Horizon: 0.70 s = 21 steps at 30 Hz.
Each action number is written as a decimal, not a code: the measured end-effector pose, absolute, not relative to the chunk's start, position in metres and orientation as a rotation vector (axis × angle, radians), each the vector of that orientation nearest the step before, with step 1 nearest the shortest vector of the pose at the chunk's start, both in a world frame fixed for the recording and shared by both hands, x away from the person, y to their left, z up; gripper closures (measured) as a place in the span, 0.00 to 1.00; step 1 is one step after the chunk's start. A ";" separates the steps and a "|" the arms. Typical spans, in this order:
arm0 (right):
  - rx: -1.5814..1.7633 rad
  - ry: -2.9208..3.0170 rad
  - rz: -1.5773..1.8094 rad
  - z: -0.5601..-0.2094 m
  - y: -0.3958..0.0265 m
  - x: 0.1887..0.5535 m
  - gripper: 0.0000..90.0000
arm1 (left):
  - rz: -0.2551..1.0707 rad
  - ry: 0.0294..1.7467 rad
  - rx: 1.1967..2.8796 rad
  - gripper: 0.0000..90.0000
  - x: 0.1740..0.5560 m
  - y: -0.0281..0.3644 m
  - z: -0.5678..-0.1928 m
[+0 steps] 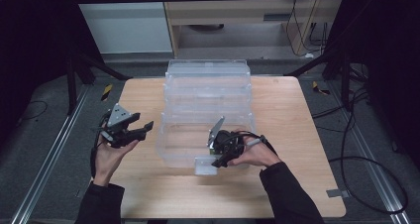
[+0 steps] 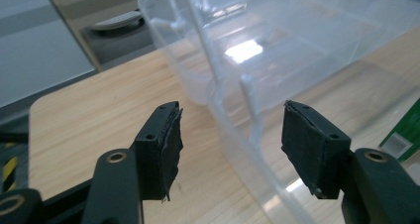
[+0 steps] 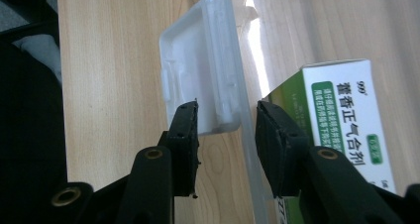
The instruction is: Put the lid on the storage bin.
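Clear plastic, thin and glossy, makes up the bin (image 1: 207, 110) at the middle of the pale wooden table (image 1: 297, 149); its lid stands open at the far side, and light glares off its ribbed walls. My right gripper (image 1: 222, 159) sits at the bin's near wall, over the white latch (image 1: 204, 167) that juts out flat toward me. In the right gripper view its jaws, faced with rough black pads, stand either side of the wall's edge, the latch (image 3: 198, 80) on one side and a green-and-white carton (image 3: 346, 120) on the other; there is a gap on both sides, so they are narrowed around the wall without pressing on it. The latch is a rounded white tab with moulded ridges. My left gripper (image 1: 141, 130) hovers off the bin's left end above bare wood, its grey three-cornered plate tilted up. In the left gripper view its jaws stand wide with nothing between them, the bin's curved rim (image 2: 233, 125) just ahead and the foam pads (image 2: 171, 149) frayed at the edges.
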State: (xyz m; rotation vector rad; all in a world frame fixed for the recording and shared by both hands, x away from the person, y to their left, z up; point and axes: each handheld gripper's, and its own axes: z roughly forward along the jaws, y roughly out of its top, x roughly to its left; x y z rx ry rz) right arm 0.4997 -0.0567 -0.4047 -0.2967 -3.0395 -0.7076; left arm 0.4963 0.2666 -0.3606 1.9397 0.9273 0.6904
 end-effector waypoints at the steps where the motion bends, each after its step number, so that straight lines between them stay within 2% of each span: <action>1: -0.299 -3.039 -0.697 -0.405 -0.056 0.500 0.70 | 0.687 0.913 1.948 0.44 0.499 0.265 -0.357; 12: -0.295 -3.027 -0.670 -0.407 -0.056 0.503 0.72 | 0.643 0.785 2.009 0.43 0.522 0.244 -0.321; 21: -0.288 -3.025 -0.671 -0.407 -0.056 0.503 0.72 | 0.609 0.696 2.066 0.42 0.535 0.230 -0.310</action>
